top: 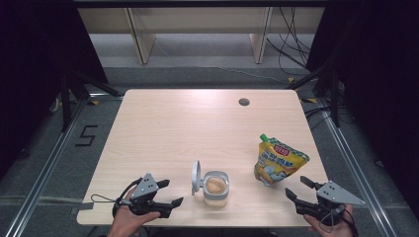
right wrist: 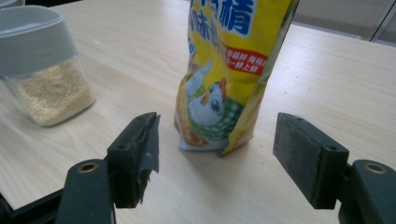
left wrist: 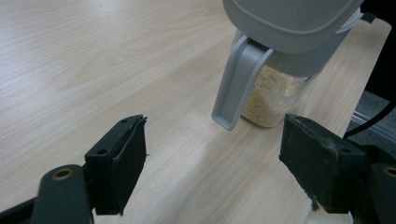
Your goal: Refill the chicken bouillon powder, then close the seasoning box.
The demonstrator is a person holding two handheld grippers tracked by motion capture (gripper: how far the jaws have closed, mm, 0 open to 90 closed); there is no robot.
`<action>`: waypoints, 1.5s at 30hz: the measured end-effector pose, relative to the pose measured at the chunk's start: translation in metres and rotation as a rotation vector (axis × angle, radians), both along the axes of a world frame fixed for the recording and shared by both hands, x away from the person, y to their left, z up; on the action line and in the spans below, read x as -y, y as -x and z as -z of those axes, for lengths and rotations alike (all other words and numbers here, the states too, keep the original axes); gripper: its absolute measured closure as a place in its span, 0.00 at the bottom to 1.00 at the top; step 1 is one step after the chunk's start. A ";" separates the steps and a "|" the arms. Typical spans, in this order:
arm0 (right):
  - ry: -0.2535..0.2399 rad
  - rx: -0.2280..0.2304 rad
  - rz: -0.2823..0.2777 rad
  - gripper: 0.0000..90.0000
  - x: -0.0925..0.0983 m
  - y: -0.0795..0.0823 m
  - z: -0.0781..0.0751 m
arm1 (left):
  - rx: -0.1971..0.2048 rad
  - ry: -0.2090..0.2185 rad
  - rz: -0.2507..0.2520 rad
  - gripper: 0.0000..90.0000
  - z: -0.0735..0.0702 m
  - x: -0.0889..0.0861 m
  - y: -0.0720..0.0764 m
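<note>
Left gripper (top: 167, 193) stood wide open, empty, beside the open-lidded jar (top: 216, 188). Right gripper (top: 298, 188) also wide open, empty, near the upright yellow pouch (top: 277, 162).

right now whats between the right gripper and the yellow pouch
Nothing: bare table separates the open right gripper from the yellow pouch, seen in the right gripper view.
</note>
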State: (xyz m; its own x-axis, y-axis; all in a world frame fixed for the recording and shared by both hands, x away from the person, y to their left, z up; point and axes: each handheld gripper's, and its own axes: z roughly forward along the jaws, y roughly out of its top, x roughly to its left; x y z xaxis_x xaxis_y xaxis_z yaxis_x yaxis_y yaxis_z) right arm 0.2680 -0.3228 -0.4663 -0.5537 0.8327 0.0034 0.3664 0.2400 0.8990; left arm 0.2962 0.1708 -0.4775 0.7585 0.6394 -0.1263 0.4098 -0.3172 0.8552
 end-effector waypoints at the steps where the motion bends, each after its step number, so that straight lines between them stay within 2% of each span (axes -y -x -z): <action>1: 0.001 -0.002 0.007 0.36 -0.001 0.002 0.001 | -0.001 -0.003 0.000 0.25 -0.001 0.000 0.000; 3: 0.012 -0.009 -0.001 0.36 -0.001 0.003 0.001 | 0.011 -0.014 0.007 0.25 -0.003 0.000 -0.001; 6: 0.028 -0.011 -0.014 0.36 -0.003 0.005 0.002 | 0.017 0.000 0.007 0.25 -0.007 0.001 -0.001; 8: 0.036 0.001 -0.020 0.36 -0.003 0.005 0.002 | 0.012 -0.013 0.007 0.27 -0.009 0.000 -0.001; 9: 0.035 -0.003 -0.025 0.36 -0.003 0.005 0.002 | 0.009 -0.001 0.004 0.29 -0.011 0.003 -0.001; 10: 0.038 0.003 -0.020 0.36 -0.003 0.005 0.003 | 0.022 -0.019 0.014 0.32 -0.013 0.002 -0.002; 11: 0.041 -0.006 -0.017 0.36 -0.002 0.005 0.002 | 0.022 -0.019 0.014 0.39 -0.013 0.002 -0.002; 12: 0.032 -0.011 -0.019 0.36 -0.003 0.006 0.003 | 0.048 -0.028 0.031 0.47 -0.015 0.005 -0.002; 13: 0.035 -0.016 -0.019 0.36 -0.003 0.006 0.003 | 0.052 -0.043 0.032 0.52 -0.016 0.006 -0.001; 14: 0.045 -0.005 -0.017 0.36 -0.002 0.006 0.003 | 0.049 -0.036 0.022 0.59 -0.017 0.009 0.001; 15: 0.021 -0.041 -0.003 0.36 -0.004 0.009 0.002 | 0.048 -0.052 0.024 0.65 -0.017 0.010 0.002; 18: 0.020 -0.035 -0.008 0.36 -0.005 0.009 0.003 | 0.066 -0.069 0.029 0.79 -0.017 0.011 0.002; 19: 0.030 -0.018 -0.021 0.36 -0.003 0.007 0.003 | 0.067 -0.066 0.029 0.84 -0.017 0.011 0.001; 20: 0.019 -0.026 -0.018 0.36 -0.004 0.008 0.003 | 0.079 -0.073 0.035 0.88 -0.018 0.011 0.000; 22: 0.030 -0.024 -0.009 0.36 -0.003 0.009 0.002 | 0.096 -0.084 0.052 0.94 -0.019 0.010 -0.003; 23: 0.021 -0.039 0.003 0.36 -0.004 0.010 0.002 | 0.091 -0.070 0.054 0.96 -0.020 0.011 -0.004; 24: 0.034 -0.017 -0.013 0.36 -0.003 0.008 0.002 | 0.097 -0.078 0.056 0.98 -0.021 0.011 -0.005; 25: 0.030 -0.017 -0.013 0.36 -0.004 0.008 0.003 | 0.081 -0.056 0.045 0.99 -0.020 0.013 -0.004; 26: 0.030 -0.017 -0.013 0.36 -0.004 0.008 0.003 | 0.081 -0.056 0.045 0.99 -0.020 0.013 -0.004; 27: 0.021 -0.049 0.009 0.36 -0.005 0.011 0.002 | 0.086 -0.061 0.054 0.99 -0.022 0.016 -0.005; 28: 0.047 -0.009 -0.012 0.36 -0.003 0.008 0.003 | 0.086 -0.058 0.051 0.99 -0.024 0.018 -0.004; 29: 0.047 -0.012 -0.010 0.36 -0.003 0.009 0.003 | 0.092 -0.067 0.055 0.99 -0.026 0.018 -0.005; 31: 0.038 -0.016 -0.019 0.36 -0.004 0.009 0.003 | 0.093 -0.045 0.054 0.99 -0.028 0.022 -0.004; 32: 0.050 -0.010 -0.021 0.36 -0.004 0.008 0.003 | 0.094 -0.044 0.054 0.99 -0.029 0.024 -0.003; 33: 0.057 -0.005 -0.012 0.36 -0.003 0.008 0.003 | 0.101 -0.045 0.060 0.99 -0.031 0.025 -0.003; 34: 0.042 -0.017 -0.018 0.36 -0.004 0.008 0.004 | 0.111 -0.056 0.075 0.99 -0.033 0.026 -0.004; 35: 0.052 0.000 -0.017 0.36 -0.003 0.007 0.004 | 0.097 -0.035 0.065 0.99 -0.033 0.028 -0.003; 36: 0.053 0.000 -0.018 0.36 -0.003 0.008 0.004 | 0.109 -0.043 0.074 0.99 -0.035 0.028 -0.004; 39: 0.060 0.006 -0.019 0.36 -0.003 0.007 0.004 | 0.105 -0.046 0.070 0.99 -0.037 0.029 -0.003; 42: 0.062 0.003 -0.017 0.36 -0.003 0.008 0.003 | 0.120 -0.033 0.086 0.99 -0.041 0.033 -0.003; 44: 0.067 0.008 -0.016 0.36 -0.003 0.007 0.004 | 0.111 -0.026 0.077 0.99 -0.042 0.035 -0.002; 45: 0.067 0.008 -0.016 0.36 -0.003 0.007 0.004 | 0.132 -0.036 0.102 0.99 -0.045 0.036 -0.004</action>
